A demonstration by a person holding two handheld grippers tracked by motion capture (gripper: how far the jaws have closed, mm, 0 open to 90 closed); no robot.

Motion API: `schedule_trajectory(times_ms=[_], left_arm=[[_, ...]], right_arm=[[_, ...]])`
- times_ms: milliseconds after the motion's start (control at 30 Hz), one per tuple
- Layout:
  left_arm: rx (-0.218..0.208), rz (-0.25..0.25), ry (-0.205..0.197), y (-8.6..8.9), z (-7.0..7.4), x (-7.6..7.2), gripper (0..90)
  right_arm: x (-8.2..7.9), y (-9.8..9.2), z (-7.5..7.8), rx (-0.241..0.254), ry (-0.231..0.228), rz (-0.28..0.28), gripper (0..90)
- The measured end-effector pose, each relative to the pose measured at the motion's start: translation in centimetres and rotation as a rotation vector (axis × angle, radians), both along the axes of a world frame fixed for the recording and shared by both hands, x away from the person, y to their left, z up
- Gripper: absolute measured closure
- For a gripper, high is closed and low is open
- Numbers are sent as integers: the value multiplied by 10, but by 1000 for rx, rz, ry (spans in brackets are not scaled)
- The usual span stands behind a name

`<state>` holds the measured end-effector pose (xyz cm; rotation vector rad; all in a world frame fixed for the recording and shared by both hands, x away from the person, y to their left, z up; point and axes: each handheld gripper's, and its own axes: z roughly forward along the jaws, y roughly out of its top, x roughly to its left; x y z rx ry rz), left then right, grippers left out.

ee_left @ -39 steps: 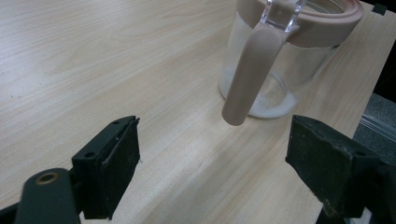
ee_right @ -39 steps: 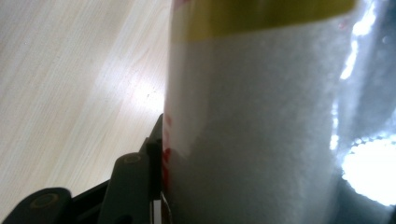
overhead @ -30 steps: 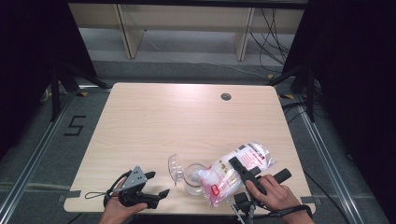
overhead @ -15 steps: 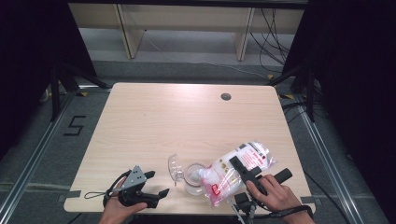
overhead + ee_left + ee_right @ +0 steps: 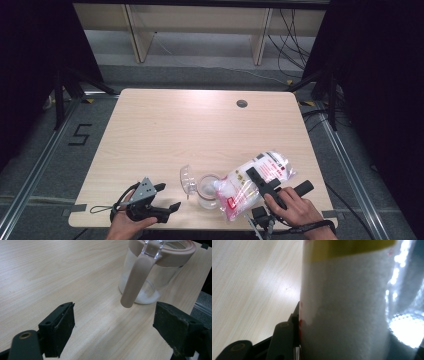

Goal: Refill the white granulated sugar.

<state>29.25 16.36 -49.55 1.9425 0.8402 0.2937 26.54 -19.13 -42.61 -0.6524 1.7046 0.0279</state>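
Clear glass makes up the one round jar (image 5: 207, 190) on the light wooden tabletop (image 5: 200, 130), near the front edge; it has a beige rim and a hinged lid (image 5: 187, 178) swung open to its left, and a thin layer of white grains lies at its bottom. One clear plastic bag with red print (image 5: 252, 182), full of white grains, lies tilted with its lower end over the jar's mouth. The right gripper (image 5: 261, 181) pinches this bag between its two black jaws; in the right gripper view the bag hides one jaw and its print is cut off. The left gripper (image 5: 167, 196) rests on the tabletop left of the jar, jaws spread with nothing between them. In the left gripper view the jar's top is cut off.
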Motion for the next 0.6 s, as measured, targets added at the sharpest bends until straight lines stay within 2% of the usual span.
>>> schedule_trajectory(times_ms=[67, 167, 200, 233, 333, 433, 467, 600], left_arm=[[15, 1, 1, 0, 1, 0, 167], [21, -16, -9, 0, 1, 1, 167], [3, 4, 5, 0, 1, 0, 167], [2, 2, -2, 1, 1, 1, 167], [-6, 10, 5, 0, 0, 1, 167], [-1, 4, 2, 0, 1, 1, 167], [0, 3, 1, 1, 1, 1, 167], [-4, 10, 0, 1, 1, 2, 167]], right_arm=[[-1, 0, -1, 21, -1, 1, 559], [-1, 1, -2, 14, -3, 5, 560], [-1, 2, -3, 9, -3, 11, 561], [-1, 2, -4, 17, 3, 5, 561], [0, 4, -2, -34, -20, 38, 563], [0, 4, -2, -32, -26, 43, 564], [-2, 3, -5, 12, -7, 17, 565], [-3, 2, -4, 10, -12, 18, 566]])
